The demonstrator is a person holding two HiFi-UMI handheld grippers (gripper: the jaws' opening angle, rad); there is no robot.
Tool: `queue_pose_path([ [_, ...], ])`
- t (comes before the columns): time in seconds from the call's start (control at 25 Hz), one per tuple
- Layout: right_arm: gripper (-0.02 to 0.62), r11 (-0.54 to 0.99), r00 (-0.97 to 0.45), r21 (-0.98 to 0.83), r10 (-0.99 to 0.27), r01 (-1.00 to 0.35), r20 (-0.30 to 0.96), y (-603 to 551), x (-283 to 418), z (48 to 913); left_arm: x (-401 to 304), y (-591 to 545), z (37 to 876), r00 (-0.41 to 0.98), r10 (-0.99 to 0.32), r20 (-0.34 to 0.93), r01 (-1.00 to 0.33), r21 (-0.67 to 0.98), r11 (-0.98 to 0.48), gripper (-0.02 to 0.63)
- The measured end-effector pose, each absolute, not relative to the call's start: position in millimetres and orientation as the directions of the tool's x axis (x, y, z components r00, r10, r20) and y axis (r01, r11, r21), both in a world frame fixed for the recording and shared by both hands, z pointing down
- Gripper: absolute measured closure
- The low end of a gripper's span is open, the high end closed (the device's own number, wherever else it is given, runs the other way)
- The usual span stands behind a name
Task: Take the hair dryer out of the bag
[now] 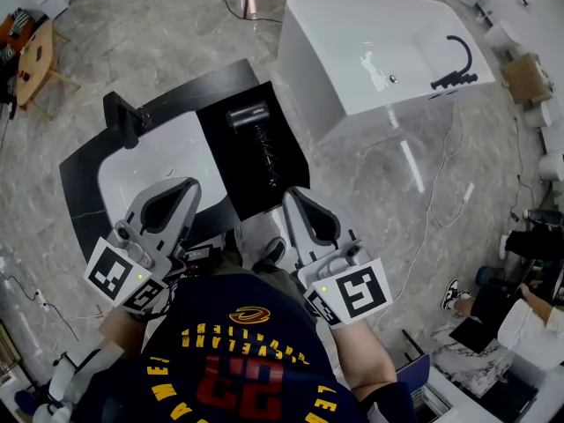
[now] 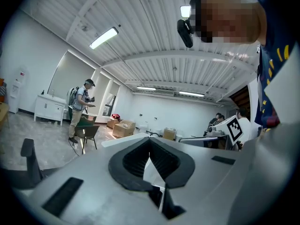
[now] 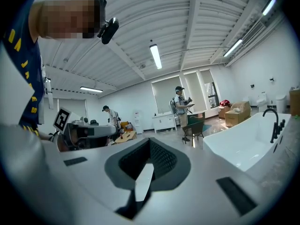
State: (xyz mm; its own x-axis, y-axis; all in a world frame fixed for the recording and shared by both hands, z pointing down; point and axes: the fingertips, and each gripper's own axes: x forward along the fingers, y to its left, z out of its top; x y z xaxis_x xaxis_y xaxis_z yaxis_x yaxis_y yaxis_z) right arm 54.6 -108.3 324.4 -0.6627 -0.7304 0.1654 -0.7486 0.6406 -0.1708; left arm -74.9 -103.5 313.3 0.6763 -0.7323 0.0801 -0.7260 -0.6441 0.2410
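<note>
**Marble-floored washroom set: both grippers at the body, dryer lying out on the tabletop**

Grey marble floor (image 1: pixel 176 33) all round. White bathtub (image 1: pixel 352 51) at far right. Dark tabletop (image 1: pixel 79 179) ahead, with a white basin (image 1: pixel 145 166) sunk in its left part.

- Hair dryer (image 1: pixel 256 135): black, lying flat on a black sheet (image 1: pixel 225 179) spread on the tabletop just right of the basin. Head at the far end, handle running toward the near side.
- The black sheet may be the bag. Black on black, so I cannot tell whether the dryer lies on top of it or under a layer of it.
- Left gripper (image 1: pixel 189 185): low at near left, over the near edge of the basin. In its own view (image 2: pixel 150 144) the fingers are together with nothing between them.
- Right gripper (image 1: pixel 293 196): near right, by the near edge of the sheet. In its own view (image 3: pixel 150 146) the fingers are likewise together and empty.
- Both grippers are well short of the dryer and neither touches the sheet.

Judgement: the scene fits a dryer waiting in or on its bag. It equally fits one already drawn out and laid on the flattened bag. The pictures do not settle which.

Handling notes, good either way:
- The handle is the slim part and suits a two-finger grip.
- The head looks the heavier end, so a hold on the handle close to the head should tip least.
- A loose sheet would likely drag along unless the other gripper pins it.
</note>
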Motion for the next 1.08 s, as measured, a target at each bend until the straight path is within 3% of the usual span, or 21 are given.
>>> queue_pose_path([
  [1.08, 0.586, 0.641, -0.670, -0.195, -0.720, -0.742, 0.182, -111, 52, 336, -76, -109, 323, 0.670, -0.735, 0.099, -0.732, 0.252, -0.633, 0.603],
])
